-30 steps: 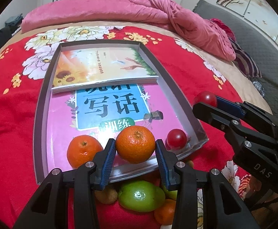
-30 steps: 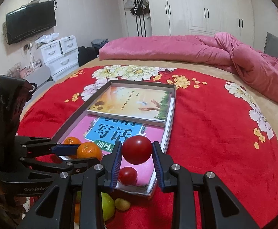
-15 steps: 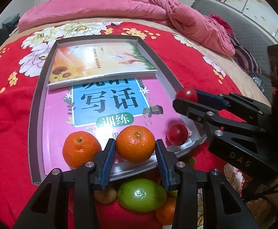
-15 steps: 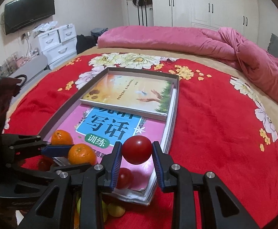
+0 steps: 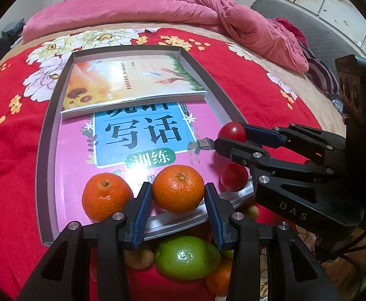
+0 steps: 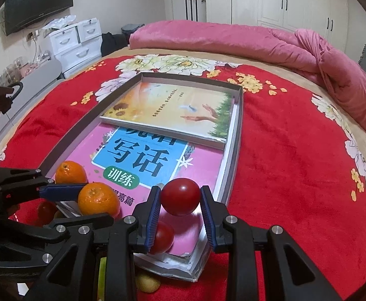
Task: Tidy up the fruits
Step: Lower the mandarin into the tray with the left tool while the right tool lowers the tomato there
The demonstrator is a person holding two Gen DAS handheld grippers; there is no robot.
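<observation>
Glossy red tomato point(image 6: 180, 197) clamped in right gripper point(image 6: 180, 204); dimpled orange point(image 5: 178, 188) clamped in left gripper point(image 5: 178, 200). In tray point(image 5: 45, 135): books, orange at 7 o'clock, tomato at 5.

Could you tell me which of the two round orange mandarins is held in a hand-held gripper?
The round orange mandarin clamped by the left hand-held gripper; the other mandarin rests free on the pink book.

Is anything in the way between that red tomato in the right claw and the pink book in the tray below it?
Nothing visible blocks it. The right gripper holds the tomato above a bare stretch of the pink book. A second tomato lies nearer the tray's front edge, just beside the drop spot.
</observation>
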